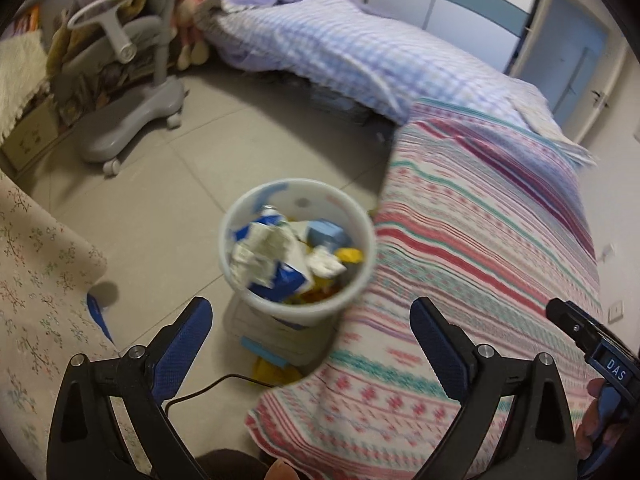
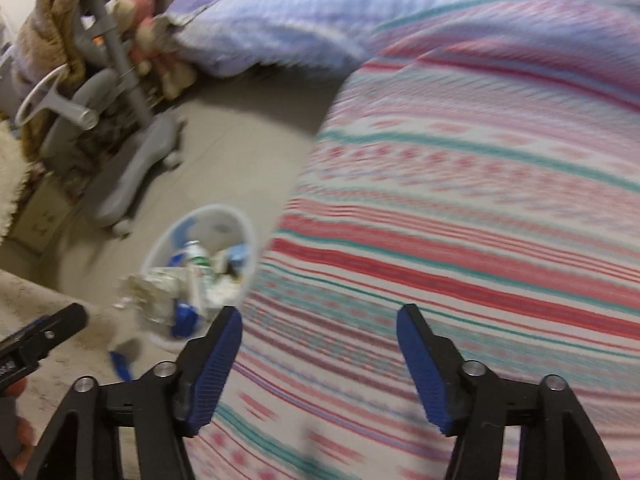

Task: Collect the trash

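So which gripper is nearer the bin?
Left. The left gripper hangs open just above the bin; the right gripper, also open, is over the striped blanket beside it.

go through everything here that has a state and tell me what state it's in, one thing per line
left gripper: open, nothing between the fingers.
right gripper: open, empty.
trash bin: upright on the floor beside the bed, filled with trash.
plastic bottle: in the bin, among the wrappers.
striped blanket: spread over the bed, edge hanging down by the bin.
checked quilt: rumpled on the bed.
grey chair: on its wheels, draped with clothes.
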Demonstrator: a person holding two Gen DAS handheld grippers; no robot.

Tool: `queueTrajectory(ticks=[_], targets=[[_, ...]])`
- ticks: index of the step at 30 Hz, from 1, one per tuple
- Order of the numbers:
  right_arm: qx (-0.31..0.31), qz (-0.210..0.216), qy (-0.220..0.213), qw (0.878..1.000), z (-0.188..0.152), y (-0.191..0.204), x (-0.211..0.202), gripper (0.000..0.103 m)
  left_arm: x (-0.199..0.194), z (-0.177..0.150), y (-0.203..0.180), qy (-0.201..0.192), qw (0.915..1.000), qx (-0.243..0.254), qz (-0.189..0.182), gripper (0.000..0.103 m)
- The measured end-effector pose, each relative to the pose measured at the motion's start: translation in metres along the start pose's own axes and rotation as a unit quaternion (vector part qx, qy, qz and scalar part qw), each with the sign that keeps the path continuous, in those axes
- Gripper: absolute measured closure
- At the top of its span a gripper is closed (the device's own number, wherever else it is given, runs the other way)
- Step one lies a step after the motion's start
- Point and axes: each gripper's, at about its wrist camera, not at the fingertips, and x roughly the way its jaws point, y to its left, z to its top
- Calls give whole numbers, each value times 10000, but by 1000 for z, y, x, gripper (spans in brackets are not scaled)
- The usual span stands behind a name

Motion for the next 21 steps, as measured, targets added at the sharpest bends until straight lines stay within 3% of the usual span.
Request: queueTrajectory(ticks=[4, 12, 17, 21], targets=[[75, -549, -351, 9978, -35, -28, -50, 27, -19, -30, -31, -161, 9995, 247, -61, 3], [229, -1282, -897, 9874, -92, -59, -108, 21, -28, -79, -77, -253, 9966, 776, 56, 3], [-63, -1943, -1115, 9746, -115, -65, -112, 14, -28, -89, -90, -307, 9958, 860, 91, 3], [-55, -2001, -1019, 9744, -122, -77, -103, 14, -29, -89, -94, -364, 9960, 819, 41, 3]])
